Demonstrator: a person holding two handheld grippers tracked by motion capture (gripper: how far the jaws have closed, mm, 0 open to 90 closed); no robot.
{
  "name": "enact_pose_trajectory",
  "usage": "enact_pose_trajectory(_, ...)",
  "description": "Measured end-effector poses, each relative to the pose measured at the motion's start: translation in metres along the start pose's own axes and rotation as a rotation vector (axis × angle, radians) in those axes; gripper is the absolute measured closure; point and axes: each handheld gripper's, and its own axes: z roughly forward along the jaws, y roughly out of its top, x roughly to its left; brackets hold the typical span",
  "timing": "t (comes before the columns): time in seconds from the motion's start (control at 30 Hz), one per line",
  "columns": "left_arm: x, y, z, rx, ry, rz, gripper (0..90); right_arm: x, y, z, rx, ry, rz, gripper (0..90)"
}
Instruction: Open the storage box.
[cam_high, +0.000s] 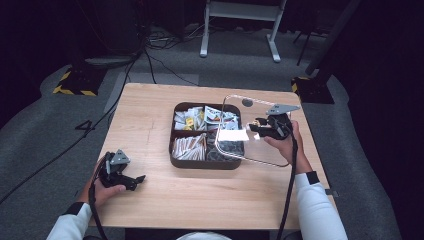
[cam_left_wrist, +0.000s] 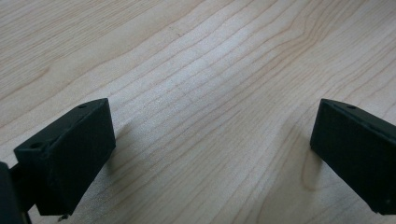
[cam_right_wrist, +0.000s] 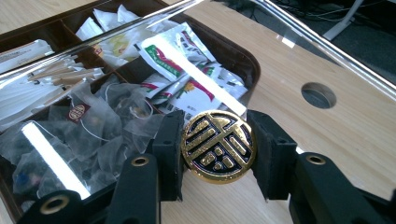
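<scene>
A: Table (cam_high: 150, 125) first: on it we see the dark compartment box (cam_high: 176, 159) of sachets, and over its right half the clear lid (cam_high: 260, 155), tilted.

B: We carry that lid with our right gripper (cam_right_wrist: 217, 149), jaws clamped on its gold knob (cam_right_wrist: 218, 146).

A: Our left gripper (cam_left_wrist: 212, 154) rests wide apart, holding nothing, near the front left.

B: Risk, we judge: the round knob twists between the jaws, and the lid swings onto the tea bags (cam_right_wrist: 93, 126).

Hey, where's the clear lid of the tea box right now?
In the high view the clear lid is right of centre, gripped at its gold knob by the right tool, overlapping the dark tray's right edge.
</scene>
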Motion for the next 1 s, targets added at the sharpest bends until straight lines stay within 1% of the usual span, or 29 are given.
enact_pose_trajectory(0.1, 0.0, 0.0, 0.0, 0.003, -0.003, 0.001, 0.2, -0.003, -0.003, -0.004, -0.005, -0.006, 0.006, 59.5)
enact_pose_trajectory(0.13, 0.0, 0.0, 0.0, 0.003, -0.003, 0.001, 0.2, -0.005, -0.006, -0.008, -0.009, -0.012, 0.013, 59.6)
enact_pose_trajectory(0.3, 0.0, 0.0, 0.0, 0.0, -0.001, -0.001, 0.2, -0.011, -0.012, -0.013, -0.007, -0.021, 0.025, 59.6)
enact_pose_trajectory(0.4, 0.0, 0.0, 0.0, 0.001, -0.001, -0.003, 0.2, -0.013, -0.014, -0.015, -0.003, -0.03, 0.023, 59.5)
enact_pose_trajectory(0.53, 0.0, 0.0, 0.0, 0.001, -0.001, -0.003, 0.2, -0.016, -0.019, -0.02, -0.004, -0.039, 0.034, 59.5)
enact_pose_trajectory(0.67, 0.0, 0.0, 0.0, 0.001, -0.001, -0.003, 0.2, -0.02, -0.024, -0.024, 0.006, -0.059, 0.031, 59.5)
enact_pose_trajectory(0.87, 0.0, 0.0, 0.0, 0.0, 0.0, -0.001, 0.2, -0.027, -0.032, -0.028, 0.011, -0.068, 0.048, 59.5)
enact_pose_trajectory(1.0, 0.0, 0.0, 0.0, 0.002, -0.002, 0.0, 0.2, -0.032, -0.037, -0.032, 0.01, -0.064, 0.051, 59.5)
